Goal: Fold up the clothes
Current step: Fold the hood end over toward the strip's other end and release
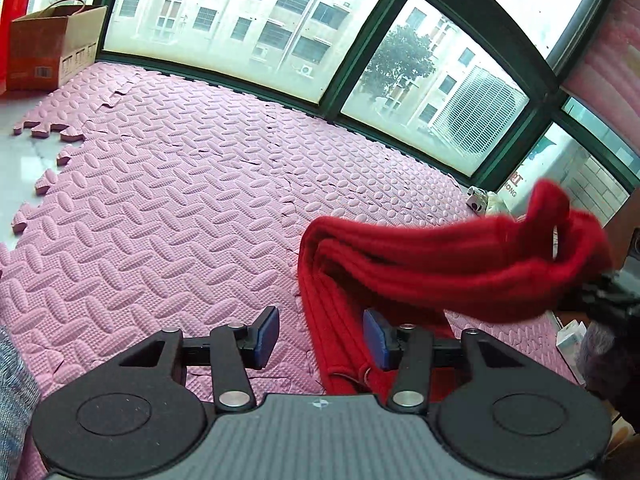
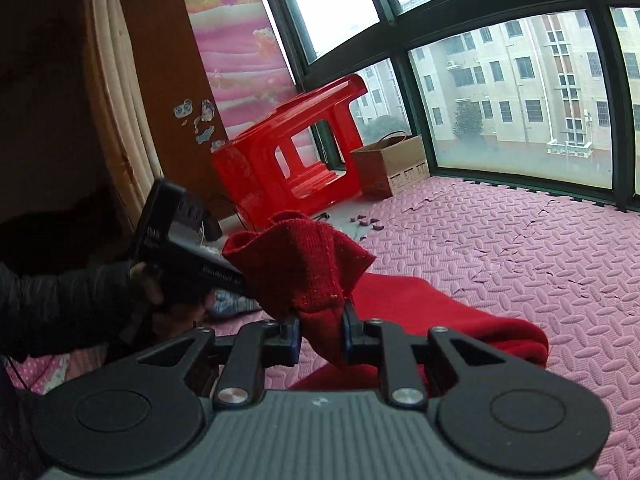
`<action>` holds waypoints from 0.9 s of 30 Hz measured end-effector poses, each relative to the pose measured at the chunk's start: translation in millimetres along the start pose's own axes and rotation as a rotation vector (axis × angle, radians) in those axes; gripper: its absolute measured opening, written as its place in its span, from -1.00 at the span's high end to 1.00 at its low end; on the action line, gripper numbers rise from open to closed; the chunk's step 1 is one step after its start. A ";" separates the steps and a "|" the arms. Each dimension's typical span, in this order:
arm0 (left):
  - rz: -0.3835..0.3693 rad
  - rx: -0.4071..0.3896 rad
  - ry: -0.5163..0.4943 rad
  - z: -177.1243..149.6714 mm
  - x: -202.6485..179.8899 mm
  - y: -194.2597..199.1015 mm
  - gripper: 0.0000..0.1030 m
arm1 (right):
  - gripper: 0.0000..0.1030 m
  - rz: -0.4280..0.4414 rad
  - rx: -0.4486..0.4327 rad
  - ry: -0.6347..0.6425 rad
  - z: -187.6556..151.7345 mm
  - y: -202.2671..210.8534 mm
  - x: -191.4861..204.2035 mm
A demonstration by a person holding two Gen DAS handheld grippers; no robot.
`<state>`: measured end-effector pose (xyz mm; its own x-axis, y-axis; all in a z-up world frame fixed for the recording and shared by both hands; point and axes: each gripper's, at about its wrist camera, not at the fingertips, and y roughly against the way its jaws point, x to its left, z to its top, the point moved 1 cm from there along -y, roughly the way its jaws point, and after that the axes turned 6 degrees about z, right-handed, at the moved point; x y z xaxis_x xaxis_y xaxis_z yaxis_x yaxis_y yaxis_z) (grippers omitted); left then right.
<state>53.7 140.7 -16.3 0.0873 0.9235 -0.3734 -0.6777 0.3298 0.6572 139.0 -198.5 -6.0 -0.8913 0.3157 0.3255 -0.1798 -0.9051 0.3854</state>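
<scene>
In the left wrist view, the left gripper is hanging low over the pink foam floor mat with its two blue-padded fingers spread wide apart and nothing between them; it is released. The red knitted garment is lying partly on the mat to the right, one ribbed edge running down beside the right finger, while a thick folded bundle of it is being lifted off to the right, where the dark body of the right gripper is showing only blurred at the frame's edge. A brown cardboard box is sitting at the far left by the dark-framed window, and a small white box is resting at the mat's far right edge; neither of these corners looks the same from the other camera. In the right wrist view, the right gripper is clenching the red garment, its fingers pressing in on a bunched fold that is standing up above them, while the rest is trailing down onto the mat near right. This view alone is showing the left gripper's black housing from the side at the left, held by a hand in a dark sleeve, and a red plastic stool tipped on its side at the far left beside the cardboard box.
</scene>
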 end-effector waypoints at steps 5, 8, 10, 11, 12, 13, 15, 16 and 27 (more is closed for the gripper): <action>-0.007 -0.045 -0.009 -0.7 -8.3 16.3 -0.08 | 0.49 -0.060 0.109 0.079 -35.0 -0.8 21.6; -0.035 -0.072 -0.030 2.3 -18.7 22.7 -0.11 | 0.11 -0.068 0.143 0.085 -44.9 3.5 32.6; -0.056 -0.086 -0.041 5.6 -26.9 23.7 -0.11 | -0.08 -0.066 0.163 0.095 -49.1 5.6 41.4; -0.069 -0.092 -0.047 7.1 -31.7 23.1 -0.11 | -0.08 -0.069 0.170 0.102 -50.6 6.5 45.9; -0.082 -0.097 -0.054 8.6 -36.8 22.3 -0.11 | -0.08 -0.068 0.171 0.095 -51.5 9.0 50.0; -0.096 -0.103 -0.060 10.0 -41.8 21.6 -0.11 | -0.08 -0.066 0.172 0.088 -52.3 11.5 54.0; -0.131 -0.106 -0.078 11.6 -53.4 18.1 -0.11 | -0.08 -0.056 0.162 0.063 -52.8 18.8 60.6; -0.149 -0.107 -0.089 12.1 -59.3 16.1 -0.11 | -0.08 -0.046 0.152 0.046 -50.8 22.6 63.0; -0.202 0.009 -0.219 -28.9 -99.6 -17.7 -0.08 | -0.14 -0.215 -0.048 -0.128 -15.6 45.7 30.6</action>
<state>35.9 37.2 -9.7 0.3764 0.8587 -0.3478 -0.6238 0.5124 0.5902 97.0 -234.7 8.1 -0.7712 0.5329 0.3482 -0.3816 -0.8248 0.4172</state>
